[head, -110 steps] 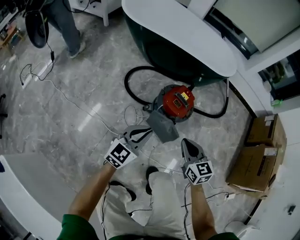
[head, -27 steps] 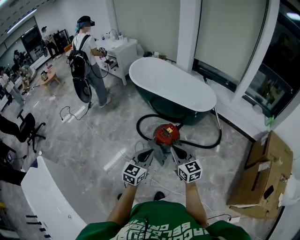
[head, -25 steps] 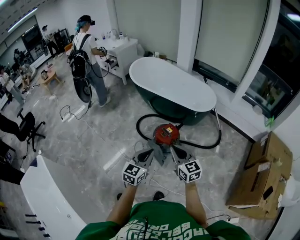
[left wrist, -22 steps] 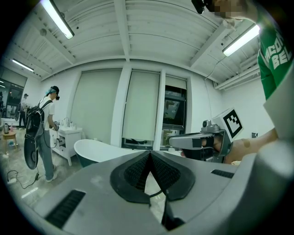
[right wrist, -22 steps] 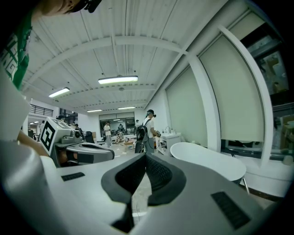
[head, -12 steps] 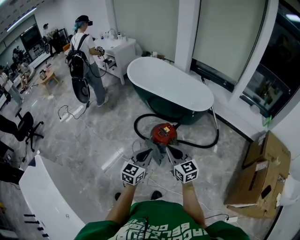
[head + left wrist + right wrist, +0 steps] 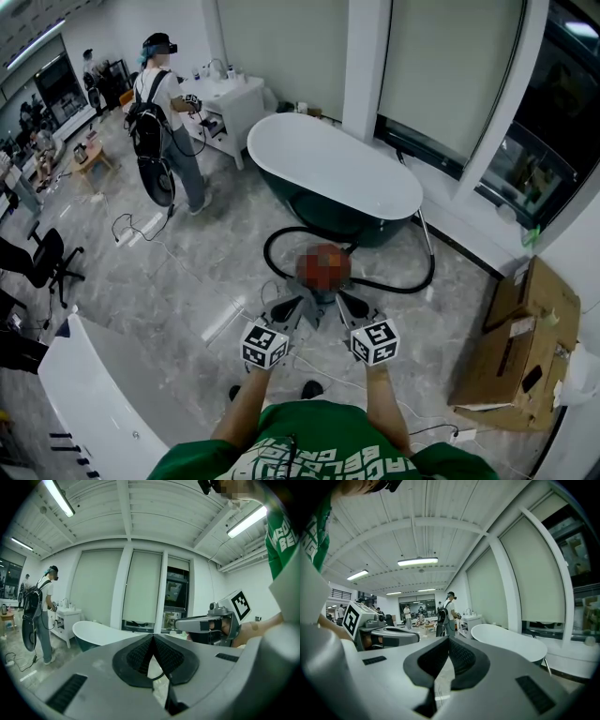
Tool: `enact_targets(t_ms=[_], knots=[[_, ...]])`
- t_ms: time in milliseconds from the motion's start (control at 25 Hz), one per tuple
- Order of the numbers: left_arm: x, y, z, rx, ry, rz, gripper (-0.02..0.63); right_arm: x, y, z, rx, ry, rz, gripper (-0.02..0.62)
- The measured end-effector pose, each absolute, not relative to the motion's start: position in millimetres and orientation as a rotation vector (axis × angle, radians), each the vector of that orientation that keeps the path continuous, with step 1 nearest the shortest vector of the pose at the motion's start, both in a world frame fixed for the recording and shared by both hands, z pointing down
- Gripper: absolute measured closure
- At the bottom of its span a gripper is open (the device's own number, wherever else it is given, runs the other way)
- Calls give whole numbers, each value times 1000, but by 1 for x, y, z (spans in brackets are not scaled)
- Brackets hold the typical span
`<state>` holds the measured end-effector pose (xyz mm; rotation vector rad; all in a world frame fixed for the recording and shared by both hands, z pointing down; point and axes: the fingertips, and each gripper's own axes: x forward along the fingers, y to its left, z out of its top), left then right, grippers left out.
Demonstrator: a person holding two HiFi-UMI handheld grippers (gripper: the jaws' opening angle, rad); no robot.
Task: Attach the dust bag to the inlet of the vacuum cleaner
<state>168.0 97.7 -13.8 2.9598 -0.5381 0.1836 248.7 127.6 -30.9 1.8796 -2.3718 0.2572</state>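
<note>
Jaws of left gripper [image 7: 152, 638] and right gripper [image 7: 448, 641] sit pressed together, nothing clamped (both held side by side). Red vacuum cleaner [image 7: 323, 269] stands on the floor just beyond them, before the bathtub [image 7: 328, 178]; dust bag cannot be made out.

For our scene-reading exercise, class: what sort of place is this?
Probably a large test or demo hall with a mock bathroom corner, not a home. A freestanding bathtub and washstand share the open floor with an office chair and cardboard boxes.
</note>
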Motion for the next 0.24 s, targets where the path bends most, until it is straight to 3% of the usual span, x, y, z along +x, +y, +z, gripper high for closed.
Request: enact_targets(t_ms=[240], knots=[[165,88,-14,2948,-568,189,603,249,124,-27,1869,-2371,276,586]])
